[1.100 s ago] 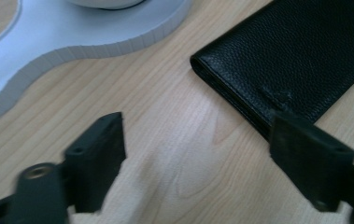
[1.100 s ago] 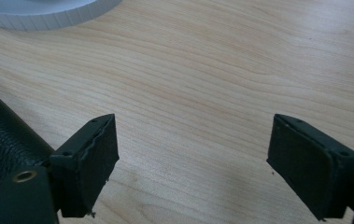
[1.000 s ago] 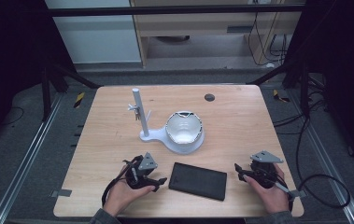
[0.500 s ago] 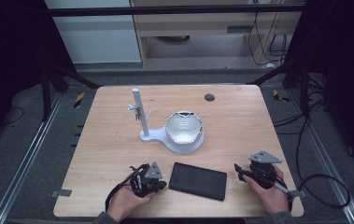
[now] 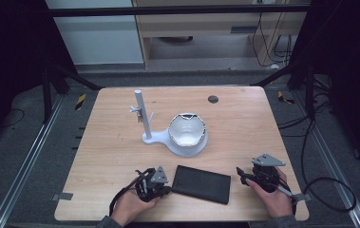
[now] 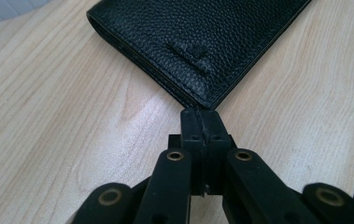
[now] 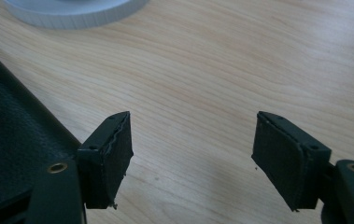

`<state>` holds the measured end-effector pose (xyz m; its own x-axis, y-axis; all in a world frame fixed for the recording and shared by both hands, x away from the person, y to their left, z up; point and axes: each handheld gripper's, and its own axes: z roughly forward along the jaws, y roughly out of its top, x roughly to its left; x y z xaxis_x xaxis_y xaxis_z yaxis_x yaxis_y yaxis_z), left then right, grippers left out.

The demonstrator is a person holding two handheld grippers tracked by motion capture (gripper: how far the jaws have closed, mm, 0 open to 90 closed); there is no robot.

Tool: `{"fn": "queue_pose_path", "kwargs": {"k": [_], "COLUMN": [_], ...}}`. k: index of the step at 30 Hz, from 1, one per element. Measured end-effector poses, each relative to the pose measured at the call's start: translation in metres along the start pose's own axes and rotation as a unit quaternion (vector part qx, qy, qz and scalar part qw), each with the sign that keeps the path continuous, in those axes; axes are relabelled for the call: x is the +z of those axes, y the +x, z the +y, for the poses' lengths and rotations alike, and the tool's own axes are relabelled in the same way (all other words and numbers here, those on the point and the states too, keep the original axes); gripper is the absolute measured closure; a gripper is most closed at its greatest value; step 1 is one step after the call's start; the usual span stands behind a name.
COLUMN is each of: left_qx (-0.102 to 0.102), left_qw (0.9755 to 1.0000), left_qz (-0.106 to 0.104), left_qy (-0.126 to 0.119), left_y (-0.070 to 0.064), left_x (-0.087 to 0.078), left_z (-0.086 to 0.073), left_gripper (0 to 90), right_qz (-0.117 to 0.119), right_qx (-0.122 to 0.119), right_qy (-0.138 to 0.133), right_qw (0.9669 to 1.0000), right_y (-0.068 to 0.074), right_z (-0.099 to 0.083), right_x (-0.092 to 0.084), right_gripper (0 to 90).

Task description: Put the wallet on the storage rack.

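Your left gripper (image 6: pixel 201 122) has just closed its jaws fully; they meet at the near-left corner of the black wallet (image 6: pixel 198 42), with no leather visibly between them, so no grip is confirmed. Your right gripper (image 7: pixel 191 154) stands open, just right of the wallet. The wooden table (image 5: pixel 244 123) carries a white stand (image 5: pixel 177 133) farther off; the surroundings are dark.

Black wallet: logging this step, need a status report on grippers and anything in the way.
Left gripper shut, tips at the black wallet corner. Right gripper open over bare table. Nothing blocking.
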<state>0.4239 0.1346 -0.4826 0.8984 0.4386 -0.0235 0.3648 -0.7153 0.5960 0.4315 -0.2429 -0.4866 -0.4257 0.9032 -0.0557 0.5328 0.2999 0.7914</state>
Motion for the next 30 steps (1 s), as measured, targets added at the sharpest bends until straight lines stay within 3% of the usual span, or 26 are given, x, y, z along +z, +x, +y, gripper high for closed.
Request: {"fn": "queue_pose_path", "kwargs": {"k": [2,4,6,7,9,14,23,30], "left_qx": [-0.018,-0.022,-0.029,-0.029,-0.035,-0.047,-0.044,-0.047], "left_qw": [0.9995,0.9991,0.9985,0.9985,0.9979,0.9961,0.9974,0.9971], "left_qz": [-0.008,-0.011,-0.012,-0.012,-0.012,-0.018,-0.013,-0.012], "left_qy": [-0.026,-0.034,-0.045,-0.045,-0.054,-0.072,-0.056,-0.059], "left_y": [0.002,0.004,0.006,0.006,0.006,0.006,0.008,0.009], "left_x": [-0.005,-0.007,-0.008,-0.008,-0.008,-0.004,0.009,0.008], "left_z": [0.0,0.0,0.001,0.001,0.002,0.008,0.02,0.024], "left_gripper": [88.9,88.8,87.7,87.6,87.2,82.7,76.4,76.1], "right_qz": [0.019,0.032,0.06,0.06,0.087,0.124,0.148,0.148], "right_qx": [-0.002,0.0,-0.027,-0.027,-0.045,-0.085,-0.149,-0.179], "right_qy": [-0.012,-0.017,-0.023,-0.023,-0.02,-0.016,0.024,0.053], "right_qw": [0.9998,0.9993,0.9976,0.9976,0.9949,0.9885,0.9774,0.9712], "right_y": [0.008,0.013,0.033,0.033,0.049,0.077,0.11,0.117], "right_z": [0.005,0.007,0.015,0.015,0.021,0.033,0.038,0.039], "right_x": [-0.004,-0.006,-0.011,-0.011,-0.014,-0.018,-0.003,0.007], "right_gripper": [27.9,27.0,23.4,23.4,19.2,12.2,10.5,11.7]}}
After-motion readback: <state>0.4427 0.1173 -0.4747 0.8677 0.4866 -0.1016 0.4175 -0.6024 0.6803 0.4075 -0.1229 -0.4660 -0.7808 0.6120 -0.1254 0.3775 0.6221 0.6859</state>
